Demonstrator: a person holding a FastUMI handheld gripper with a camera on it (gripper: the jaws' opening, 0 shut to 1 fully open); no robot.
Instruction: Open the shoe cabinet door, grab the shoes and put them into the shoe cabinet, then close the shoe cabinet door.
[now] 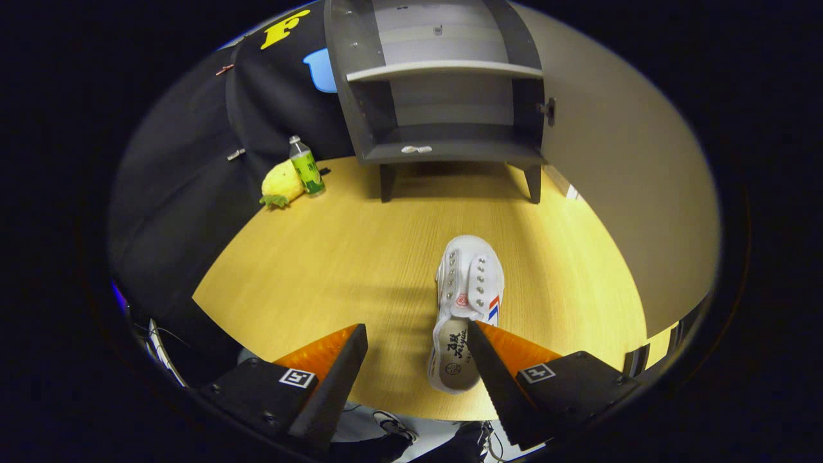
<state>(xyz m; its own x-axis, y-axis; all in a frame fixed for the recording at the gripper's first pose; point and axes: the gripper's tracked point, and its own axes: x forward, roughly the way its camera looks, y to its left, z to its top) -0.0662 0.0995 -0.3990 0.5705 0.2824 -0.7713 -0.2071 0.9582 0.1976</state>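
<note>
shoe [464, 302] between open claw [418, 337] fingers

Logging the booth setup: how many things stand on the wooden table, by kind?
Shoe cabinet, door open: 1
White shoe, between the open hand-held gripper fingers: 1
Green-labelled bottle: 1
Yellow pineapple toy: 1
Total: 4

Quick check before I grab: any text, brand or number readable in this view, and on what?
Nothing reads reliably.
Insole of the white shoe: dark script and a round stamp, too skewed to read.
Red badge on the shoe's tongue: too small.
Bottle wrap: blurred.
Square marker on each finger: pattern, no words.
The gripper is open, the shoe's heel between its fingers.
</note>
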